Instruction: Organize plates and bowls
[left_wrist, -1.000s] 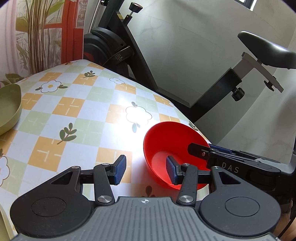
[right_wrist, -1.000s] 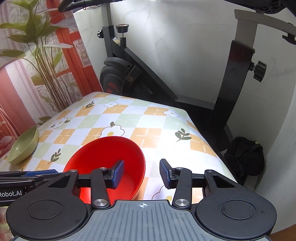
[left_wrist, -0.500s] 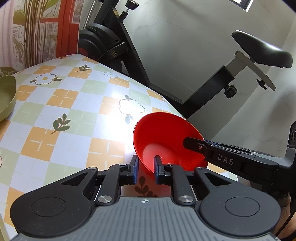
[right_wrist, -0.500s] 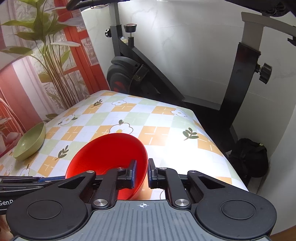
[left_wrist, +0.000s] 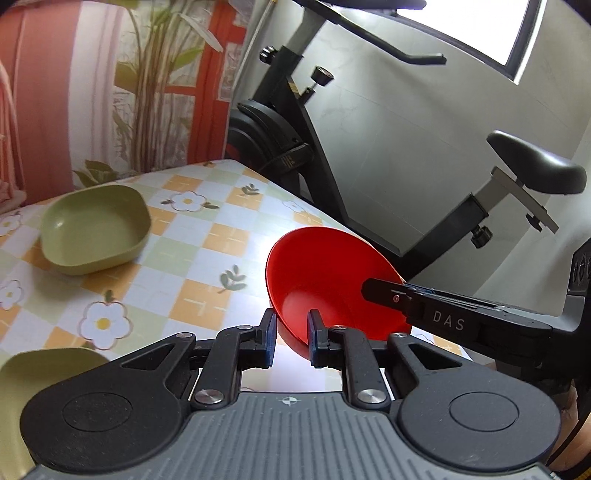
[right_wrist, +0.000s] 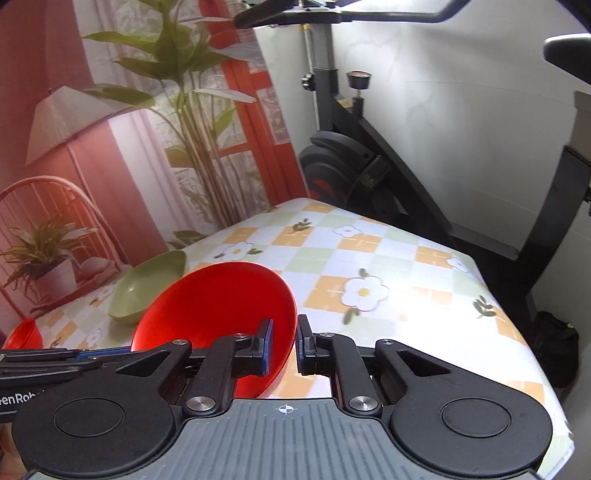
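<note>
A red bowl (left_wrist: 328, 284) hangs tilted above the flowered tablecloth, held from two sides. My left gripper (left_wrist: 291, 334) is shut on its near rim. The right gripper (left_wrist: 391, 297) reaches in from the right and clamps the opposite rim. In the right wrist view the red bowl (right_wrist: 221, 306) fills the lower left, and my right gripper (right_wrist: 284, 345) is shut on its edge. The left gripper (right_wrist: 55, 363) shows as a black bar at the far left. A green squarish bowl (left_wrist: 92, 229) rests on the table at the left; that green bowl (right_wrist: 147, 288) sits just behind the red one.
Another pale green dish (left_wrist: 40, 373) pokes in at the lower left. A small red bowl (right_wrist: 24, 334) stands at the table's far left. An exercise bike (left_wrist: 295, 155) stands close behind the table edge (right_wrist: 517, 325). A black bag (right_wrist: 554, 350) lies on the floor.
Both grippers went from open to shut on the red bowl's rim, then lifted it off the table. The views rose and swung left, bringing the green bowl into view.
</note>
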